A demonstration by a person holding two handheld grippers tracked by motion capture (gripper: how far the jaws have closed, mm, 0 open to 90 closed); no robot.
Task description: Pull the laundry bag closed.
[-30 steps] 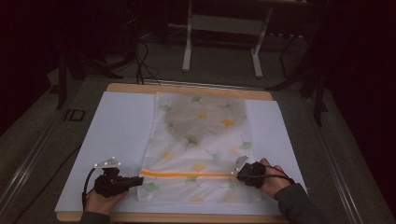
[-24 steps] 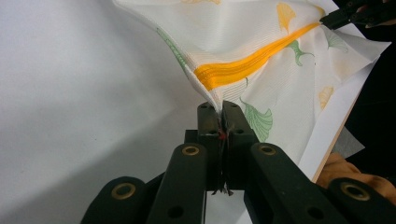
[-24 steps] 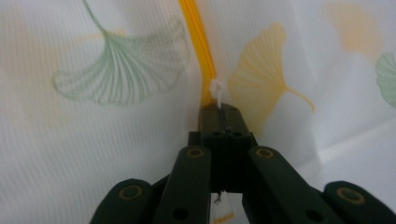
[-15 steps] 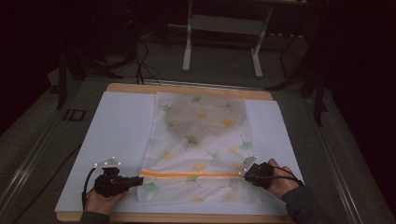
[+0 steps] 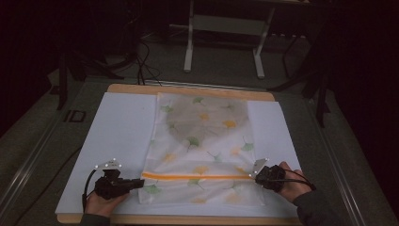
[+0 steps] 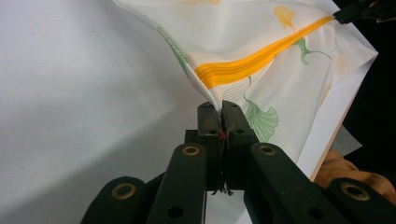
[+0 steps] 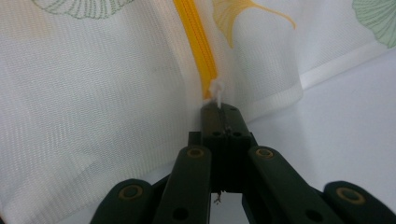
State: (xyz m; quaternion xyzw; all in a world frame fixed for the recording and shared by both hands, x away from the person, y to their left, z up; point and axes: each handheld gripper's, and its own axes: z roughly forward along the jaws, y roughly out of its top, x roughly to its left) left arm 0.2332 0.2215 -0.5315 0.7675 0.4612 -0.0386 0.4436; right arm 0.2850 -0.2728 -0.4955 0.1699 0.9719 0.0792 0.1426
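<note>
A white mesh bag (image 5: 202, 141) printed with green and yellow leaves lies flat on a white sheet (image 5: 117, 136). An orange zipper (image 5: 195, 177) runs across its near end. My left gripper (image 5: 141, 182) is shut on the bag's left edge at the zipper's end (image 6: 252, 65), and the cloth is pinched between its jaws (image 6: 219, 108). My right gripper (image 5: 254, 173) is at the zipper's right end. There its jaws (image 7: 223, 108) are shut on the small white zipper pull (image 7: 216, 88), just below the orange zipper (image 7: 196, 37).
The sheet covers a wooden tabletop (image 5: 188, 89). Beyond the table's far edge stand a metal frame's legs (image 5: 226, 28), with cables on the dark floor (image 5: 141, 56). Bare sheet lies on either side of the bag.
My right gripper has slid to the right along the zipper with the pull, and the orange line now reaches farther right. The left gripper has stayed where it was.
</note>
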